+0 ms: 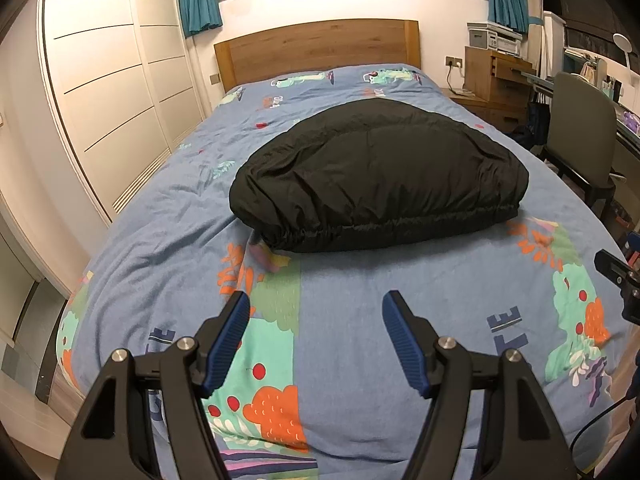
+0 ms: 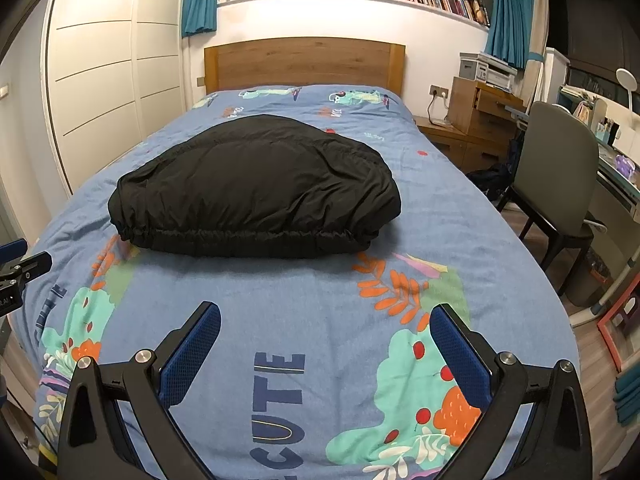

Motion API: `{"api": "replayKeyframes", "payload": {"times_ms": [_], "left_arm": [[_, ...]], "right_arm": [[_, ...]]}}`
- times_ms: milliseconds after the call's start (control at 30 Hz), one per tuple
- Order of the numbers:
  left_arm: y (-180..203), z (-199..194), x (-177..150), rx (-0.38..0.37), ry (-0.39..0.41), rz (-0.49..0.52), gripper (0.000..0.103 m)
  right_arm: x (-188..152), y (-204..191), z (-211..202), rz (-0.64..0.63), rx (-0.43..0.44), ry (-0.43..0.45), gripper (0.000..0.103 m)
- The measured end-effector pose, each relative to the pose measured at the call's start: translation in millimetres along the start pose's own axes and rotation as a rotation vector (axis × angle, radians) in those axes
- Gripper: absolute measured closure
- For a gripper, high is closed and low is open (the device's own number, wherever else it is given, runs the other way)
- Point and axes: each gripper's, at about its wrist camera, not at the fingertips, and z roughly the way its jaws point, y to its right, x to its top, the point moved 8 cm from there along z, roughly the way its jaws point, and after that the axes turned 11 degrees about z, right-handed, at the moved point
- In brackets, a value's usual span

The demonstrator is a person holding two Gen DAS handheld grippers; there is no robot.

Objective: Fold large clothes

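Black jacket (image 1: 376,172) folded on bed (image 1: 344,292)

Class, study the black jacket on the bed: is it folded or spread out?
Folded. The black jacket lies as one compact, puffy bundle, no sleeves showing, elastic hem along its near edge.

Both wrist views at bed's (image 1: 340,288) foot, facing headboard (image 2: 304,65), side by side

One puffy black folded jacket (image 1: 376,172), one blue patterned bed cover (image 1: 340,320), one grey chair (image 2: 560,160) — two blue-padded grippers, left gripper (image 1: 316,312) and right gripper (image 2: 326,324).
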Motion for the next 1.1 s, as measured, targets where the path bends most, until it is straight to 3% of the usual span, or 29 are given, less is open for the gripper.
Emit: {"api": "replayKeyframes", "payload": {"times_ms": [1100], "left_arm": [[1.0,3.4,-4.4,-0.007,-0.005,-0.002,0.036]], "right_arm": [[-1.0,-3.7,-2.5,-0.03,-0.02,-0.005,0.001]]}}
